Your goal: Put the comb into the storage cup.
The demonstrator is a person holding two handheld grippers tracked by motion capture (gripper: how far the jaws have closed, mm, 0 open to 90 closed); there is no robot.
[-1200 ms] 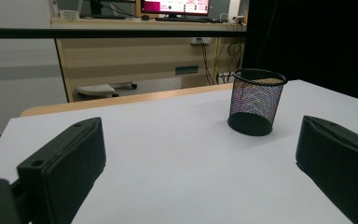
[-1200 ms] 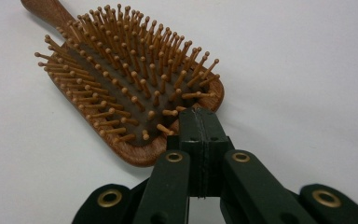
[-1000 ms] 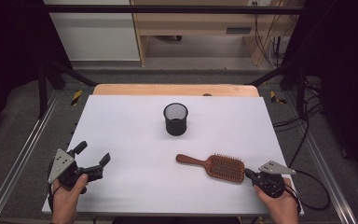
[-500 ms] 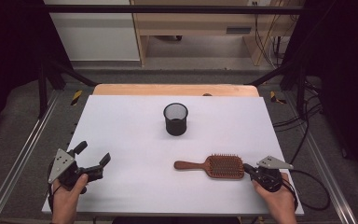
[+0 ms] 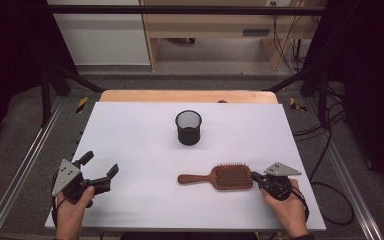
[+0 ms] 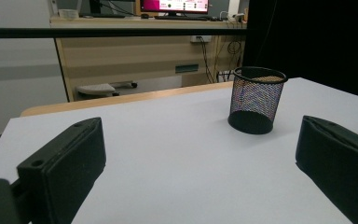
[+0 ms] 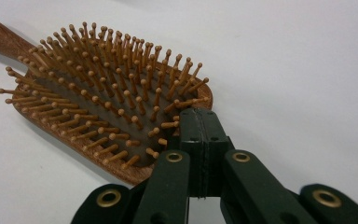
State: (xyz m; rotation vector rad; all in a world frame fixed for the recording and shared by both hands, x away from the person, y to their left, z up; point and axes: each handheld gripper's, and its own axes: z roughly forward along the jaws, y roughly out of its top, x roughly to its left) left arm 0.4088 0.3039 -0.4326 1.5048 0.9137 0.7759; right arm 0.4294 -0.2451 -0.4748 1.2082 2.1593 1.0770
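Right tool [image 5: 255, 177] is pressing its clenched tips against the hairbrush [image 5: 231, 177] head, w/ nothing gripped; brush lying flat on the surface [image 5: 140, 130]. Left tool [image 5: 100, 170] is sitting released. Cup [image 5: 188, 127] farther back is standing empty, so pickup and drop-in prob. remaining.

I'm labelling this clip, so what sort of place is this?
Probably a lab or office workroom: a white table inside a black metal frame, loose cables on the floor, and a lit monitor on a wooden desk behind.

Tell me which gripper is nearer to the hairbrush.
Right. The right gripper has its shut jaws at the head end of the hairbrush; the left gripper sits open, far across the table.
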